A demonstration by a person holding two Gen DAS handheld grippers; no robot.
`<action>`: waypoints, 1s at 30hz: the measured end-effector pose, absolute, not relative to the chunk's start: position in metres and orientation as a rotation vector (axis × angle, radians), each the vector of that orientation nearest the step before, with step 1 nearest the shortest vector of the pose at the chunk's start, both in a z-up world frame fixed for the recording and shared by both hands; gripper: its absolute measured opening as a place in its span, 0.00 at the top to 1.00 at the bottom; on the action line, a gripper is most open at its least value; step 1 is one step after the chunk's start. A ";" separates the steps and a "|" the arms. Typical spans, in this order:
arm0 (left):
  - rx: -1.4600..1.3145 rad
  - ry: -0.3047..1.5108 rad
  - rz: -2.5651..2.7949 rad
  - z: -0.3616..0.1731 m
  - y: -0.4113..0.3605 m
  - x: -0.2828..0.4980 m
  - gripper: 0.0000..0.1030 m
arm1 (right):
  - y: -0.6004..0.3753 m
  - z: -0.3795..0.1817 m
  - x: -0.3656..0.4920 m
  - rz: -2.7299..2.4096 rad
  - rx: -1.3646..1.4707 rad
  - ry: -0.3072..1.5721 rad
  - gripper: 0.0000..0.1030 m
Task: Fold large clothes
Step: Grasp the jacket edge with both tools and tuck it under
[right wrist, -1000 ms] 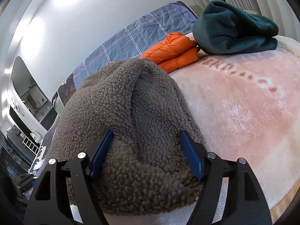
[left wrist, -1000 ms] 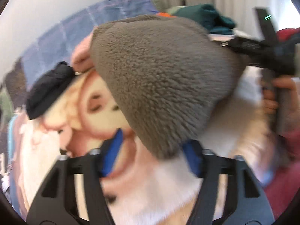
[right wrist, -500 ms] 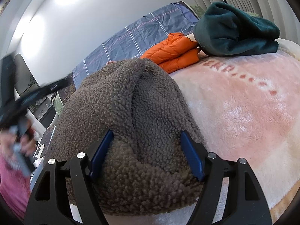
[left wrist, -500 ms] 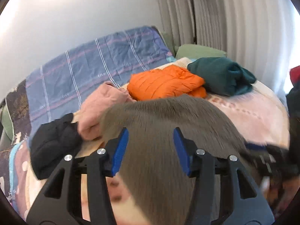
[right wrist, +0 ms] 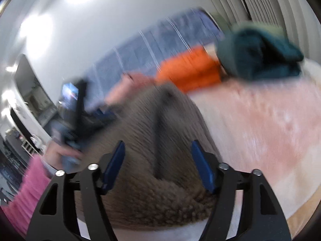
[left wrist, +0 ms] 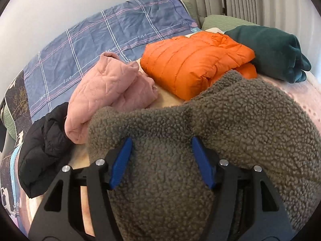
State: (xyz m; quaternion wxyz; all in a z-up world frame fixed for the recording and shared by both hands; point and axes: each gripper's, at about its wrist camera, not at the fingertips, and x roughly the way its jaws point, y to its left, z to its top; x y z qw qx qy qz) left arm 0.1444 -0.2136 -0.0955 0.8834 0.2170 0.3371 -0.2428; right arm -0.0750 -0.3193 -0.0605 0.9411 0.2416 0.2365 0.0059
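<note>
**Brown fleece bundled on the bed, both tools spread over it**

Left wrist view: my left tool (left wrist: 161, 161) has its blue pads wide apart, set over the brown sherpa fleece (left wrist: 210, 140); I cannot tell if the pads press into it. The fleece is thick and nubbly, a rounded heap with a crease running from the pads away toward the upper right, its long axis lying from lower left to upper right. It sits on the pale pink plush blanket (left wrist: 301, 92) of the bed. Beyond it lie a folded orange puffer jacket (left wrist: 192, 64), smooth and quilted in bands, a rolled pink quilted garment (left wrist: 108, 92), a crumpled black jacket (left wrist: 44, 148) and a folded dark green fleece (left wrist: 274, 50). A blue checked sheet (left wrist: 100, 40) lies behind them.

Right wrist view: this one is badly motion-blurred. My right tool (right wrist: 158, 164) is also spread apart, with the fleece (right wrist: 156, 140) filling the gap between the pads and a dark fold line running straight away from me. The left tool (right wrist: 74, 108) shows at the left, held by my left hand (right wrist: 60, 152) in a pink sleeve. The pink blanket (right wrist: 260, 120) stretches to the right.
</note>
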 end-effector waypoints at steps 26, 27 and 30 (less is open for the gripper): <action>0.272 0.717 -0.581 -0.114 -0.155 0.216 0.70 | -0.302 -0.090 0.019 -0.031 0.348 0.612 0.89; 0.229 0.725 -0.578 -0.116 -0.153 0.218 0.70 | -0.303 -0.090 0.019 -0.029 0.352 0.612 0.89; 0.180 0.736 -0.586 -0.117 -0.147 0.220 0.70 | -0.303 -0.090 0.018 -0.016 0.355 0.610 0.89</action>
